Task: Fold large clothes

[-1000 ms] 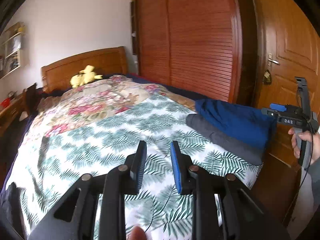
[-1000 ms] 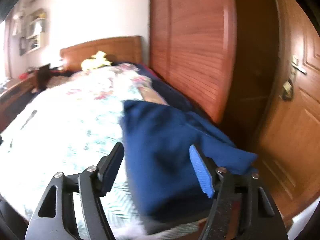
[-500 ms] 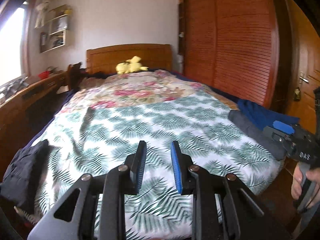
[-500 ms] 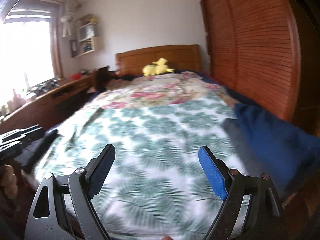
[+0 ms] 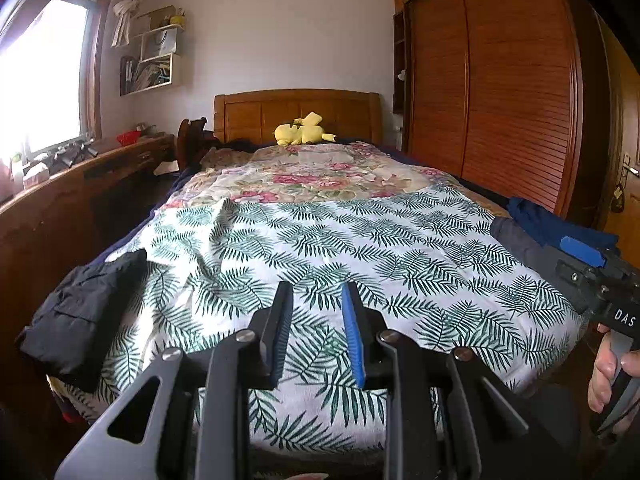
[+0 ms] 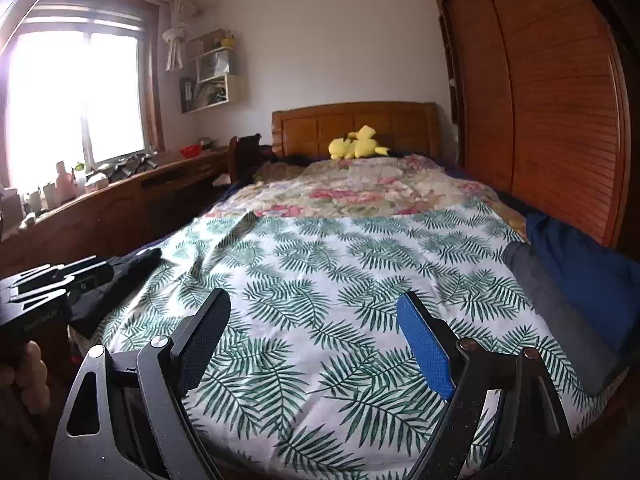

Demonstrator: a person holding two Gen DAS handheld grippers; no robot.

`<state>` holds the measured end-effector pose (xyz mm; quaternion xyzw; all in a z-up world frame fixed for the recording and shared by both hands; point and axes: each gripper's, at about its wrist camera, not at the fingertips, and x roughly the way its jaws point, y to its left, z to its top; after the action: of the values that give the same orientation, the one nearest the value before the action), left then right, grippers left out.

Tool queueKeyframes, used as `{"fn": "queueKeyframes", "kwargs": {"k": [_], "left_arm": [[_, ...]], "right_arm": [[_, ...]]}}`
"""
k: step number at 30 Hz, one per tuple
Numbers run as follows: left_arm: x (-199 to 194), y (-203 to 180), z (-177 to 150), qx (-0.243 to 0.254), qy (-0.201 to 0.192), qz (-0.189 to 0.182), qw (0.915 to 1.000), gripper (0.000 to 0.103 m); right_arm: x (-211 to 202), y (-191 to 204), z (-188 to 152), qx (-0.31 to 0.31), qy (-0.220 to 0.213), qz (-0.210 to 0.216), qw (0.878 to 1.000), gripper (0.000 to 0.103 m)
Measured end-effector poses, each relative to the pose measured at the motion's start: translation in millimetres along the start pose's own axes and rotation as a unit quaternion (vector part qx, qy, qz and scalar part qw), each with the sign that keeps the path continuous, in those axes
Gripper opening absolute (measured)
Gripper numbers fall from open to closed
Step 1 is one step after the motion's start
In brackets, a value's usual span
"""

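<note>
Three garments lie on the bed's white sheet printed with green fern leaves [image 5: 320, 248]. One crumpled black garment [image 5: 80, 312] sits at the near left corner. At the right edge a folded grey garment [image 6: 556, 304] lies with a folded dark blue garment [image 6: 584, 264] touching it on the side toward the slatted wooden wardrobe [image 5: 516, 100]. One yellow plush toy [image 5: 302, 130] rests by the wooden headboard [image 5: 296, 114].

Both tongs hover over the foot of the bed, tilted slightly downward, each gripped from below by a hand. The left tongs [image 5: 316, 328] stand only narrowly apart — nothing between the pads, just sheet beyond them. The right tongs [image 6: 316, 344] have just been opening and now stand wide, likewise empty. In the left wrist view the right tongs show at the right edge, close beside the grey and blue garments, with the person's right hand [image 5: 608, 372] around the handle; the left hand [image 6: 30, 376] shows in the right wrist view, near the black garment.
</note>
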<state>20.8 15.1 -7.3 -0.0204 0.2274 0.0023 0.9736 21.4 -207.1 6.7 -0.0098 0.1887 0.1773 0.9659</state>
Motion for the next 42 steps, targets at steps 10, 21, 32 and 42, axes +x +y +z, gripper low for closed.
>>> {"fn": "queueKeyframes", "kwargs": {"k": [10,21,32,42], "left_arm": [[-6,12,-9,-0.016,-0.001,0.009,0.9998,0.024],[-10,14,-8,-0.023,-0.005,0.005,0.9997,0.025],[-14,12,-8,-0.022,-0.013,0.007,0.9997,0.025],[-17,12,-7,-0.021,-0.016,0.007,0.9996,0.025]], "right_arm": [[-7,7,-7,-0.004,-0.008,-0.003,1.0,0.087],[-3,6,-9,-0.003,0.004,-0.007,1.0,0.087],[-3,6,-9,-0.003,0.003,-0.006,1.0,0.087],[-4,6,-9,-0.002,0.001,-0.005,1.0,0.087]]}}
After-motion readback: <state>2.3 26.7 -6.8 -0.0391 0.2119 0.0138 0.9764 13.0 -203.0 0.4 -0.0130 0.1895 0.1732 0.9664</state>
